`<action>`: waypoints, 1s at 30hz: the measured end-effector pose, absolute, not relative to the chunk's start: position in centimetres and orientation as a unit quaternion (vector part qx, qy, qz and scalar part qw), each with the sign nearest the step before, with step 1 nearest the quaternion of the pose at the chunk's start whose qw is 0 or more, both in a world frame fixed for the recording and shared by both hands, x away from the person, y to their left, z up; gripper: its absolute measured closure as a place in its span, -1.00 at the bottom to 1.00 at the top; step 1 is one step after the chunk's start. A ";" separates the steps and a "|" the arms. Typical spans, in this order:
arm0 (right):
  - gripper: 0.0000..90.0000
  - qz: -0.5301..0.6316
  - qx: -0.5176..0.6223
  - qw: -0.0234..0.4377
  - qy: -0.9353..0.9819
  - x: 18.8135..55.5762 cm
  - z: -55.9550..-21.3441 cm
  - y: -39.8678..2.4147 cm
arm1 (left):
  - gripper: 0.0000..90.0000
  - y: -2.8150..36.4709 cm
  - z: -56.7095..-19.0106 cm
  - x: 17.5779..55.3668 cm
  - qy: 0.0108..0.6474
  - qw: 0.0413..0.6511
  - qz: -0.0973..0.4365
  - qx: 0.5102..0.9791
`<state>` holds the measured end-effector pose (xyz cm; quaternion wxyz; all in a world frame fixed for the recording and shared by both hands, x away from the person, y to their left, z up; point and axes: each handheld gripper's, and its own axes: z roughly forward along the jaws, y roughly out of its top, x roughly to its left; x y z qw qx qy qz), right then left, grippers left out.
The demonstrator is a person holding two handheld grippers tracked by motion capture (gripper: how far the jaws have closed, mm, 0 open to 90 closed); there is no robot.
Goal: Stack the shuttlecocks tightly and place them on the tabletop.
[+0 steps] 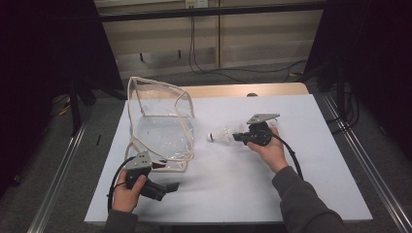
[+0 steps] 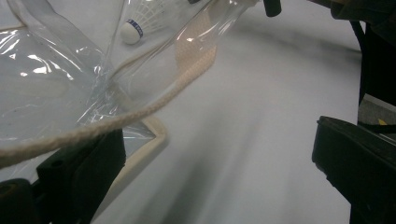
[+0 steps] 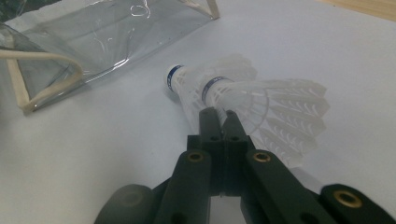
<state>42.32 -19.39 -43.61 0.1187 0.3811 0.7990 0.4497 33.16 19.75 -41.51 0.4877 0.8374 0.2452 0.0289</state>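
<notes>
Two nested shuttlecocks [image 3: 243,93] are pinched by the feather skirt in the right claw [image 3: 223,114], its jaws pressed together, and are held just above the white table [image 1: 233,184], close beside the clear bag [image 1: 160,126]. Featherweight and fragile, the skirt is best gripped lightly near the stiffer cork end. The left claw [image 1: 167,187] is spread, with the floppy bag's cord rim [image 2: 140,109] lying across one jaw.

Left gripper [image 1: 167,187]: black body, grey three-cornered top plate, black cable looping from its rear, blocky black jaws. Right gripper [image 3: 223,113]: black body, grey plate, trailing black cable, slim black jaws with brass-coloured screw inserts. Person: dark grey long sleeves [image 1: 303,201] on both forearms.
</notes>
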 end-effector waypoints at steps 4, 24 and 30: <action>1.00 0.450 0.378 0.114 0.801 42.3 -43.7 -19.2 | -0.94 19.7 -41.5 33.2 0.246 0.487 0.028 0.838; 1.00 0.453 0.370 0.104 0.804 42.0 -43.6 -18.8 | -0.94 19.7 -41.5 33.2 0.246 0.487 0.028 0.838; 1.00 0.454 0.365 0.101 0.807 41.9 -43.6 -18.5 | -0.94 19.7 -41.6 33.2 0.245 0.486 0.027 0.839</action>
